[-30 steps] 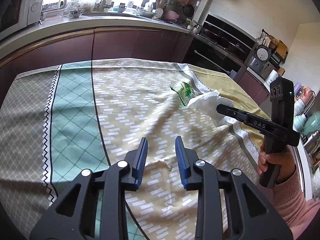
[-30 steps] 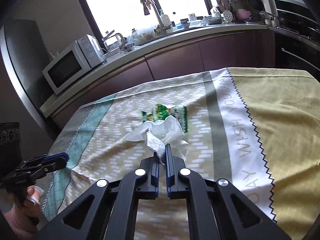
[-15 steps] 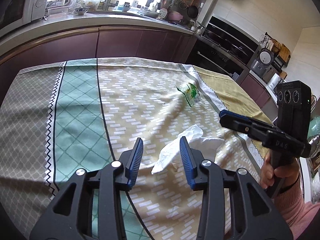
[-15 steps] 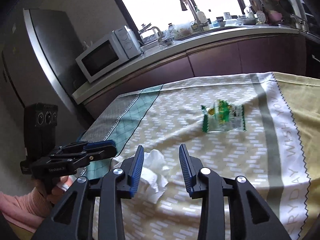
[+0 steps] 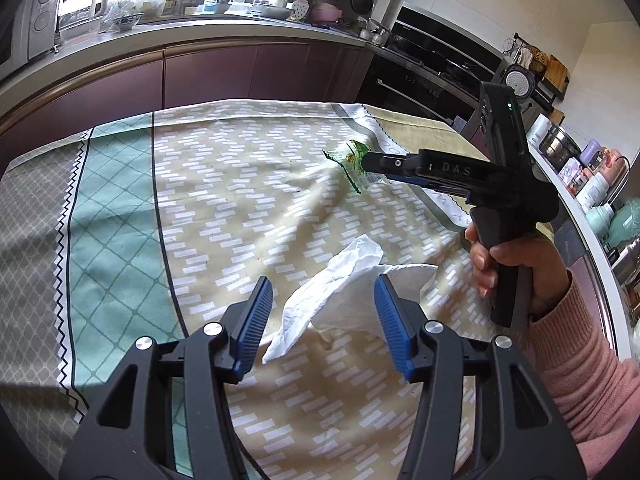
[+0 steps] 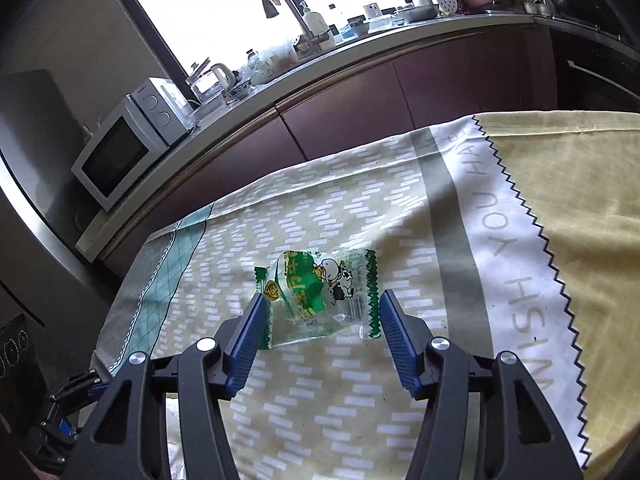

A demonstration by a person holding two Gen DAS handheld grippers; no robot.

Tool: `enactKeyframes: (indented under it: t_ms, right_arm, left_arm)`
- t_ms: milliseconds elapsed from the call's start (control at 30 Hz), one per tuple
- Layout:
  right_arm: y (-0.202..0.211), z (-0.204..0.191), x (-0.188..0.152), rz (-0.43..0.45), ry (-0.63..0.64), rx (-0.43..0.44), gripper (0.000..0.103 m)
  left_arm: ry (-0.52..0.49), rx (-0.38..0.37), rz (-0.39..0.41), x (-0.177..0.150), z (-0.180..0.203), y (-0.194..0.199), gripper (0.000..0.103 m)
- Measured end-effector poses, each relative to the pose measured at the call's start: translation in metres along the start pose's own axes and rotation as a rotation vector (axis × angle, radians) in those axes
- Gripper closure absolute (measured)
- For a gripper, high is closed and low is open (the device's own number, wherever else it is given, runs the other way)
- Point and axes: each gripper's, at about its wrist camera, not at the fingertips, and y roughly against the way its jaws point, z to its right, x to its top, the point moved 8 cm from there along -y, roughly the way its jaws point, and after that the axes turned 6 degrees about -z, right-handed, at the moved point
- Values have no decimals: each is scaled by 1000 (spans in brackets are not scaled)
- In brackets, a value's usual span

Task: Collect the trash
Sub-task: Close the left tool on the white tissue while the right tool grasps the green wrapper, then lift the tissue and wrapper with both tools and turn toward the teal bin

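The left gripper (image 5: 323, 312) is opening around the tissue (image 5: 340, 280) near the cloth's (image 5: 240, 184) near edge; the right gripper (image 6: 322, 326) is opening around the wrapper (image 6: 320, 296) mid-cloth, untouched.

Crumpled tissue (image 5: 340, 296), flat green wrapper (image 6: 320, 296)

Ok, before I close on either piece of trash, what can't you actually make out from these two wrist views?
- Green snack wrapper, left wrist view: the right hand-held gripper hides part of it.
- Crumpled white tissue: only a sliver at the right wrist view's bottom edge, behind that gripper's frame.
- Left hand-held gripper: its jaws are opening around the tissue; whether the pads touch it is unclear.
- No bin or trash bag appears in either view.
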Motion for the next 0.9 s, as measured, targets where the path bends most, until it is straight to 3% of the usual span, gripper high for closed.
enactKeyframes:
  t_ms: [100, 133, 167, 267, 400, 900]
  right_arm:
    - [-10, 0, 0, -32, 8, -2, 49]
    - [-11, 0, 0, -28, 11, -3, 57]
    - [-11, -1, -1, -37, 12, 12, 74]
    - [-11, -3, -4, -44, 14, 35, 76]
    - [1, -9, -6, -11, 32, 43, 78]
    - [54, -56, -30, 80, 76, 165, 80]
  left_arm:
    - [-7, 12, -24, -1, 2, -9, 54]
    - [-7, 11, -36, -2, 3, -13, 59]
    - [-6, 3, -47, -3, 4, -16, 66]
    - [-5, -1, -63, -5, 4, -23, 84]
    - [6, -12, -52, -5, 3, -21, 97]
    - [0, 38, 56, -14, 4, 35, 99]
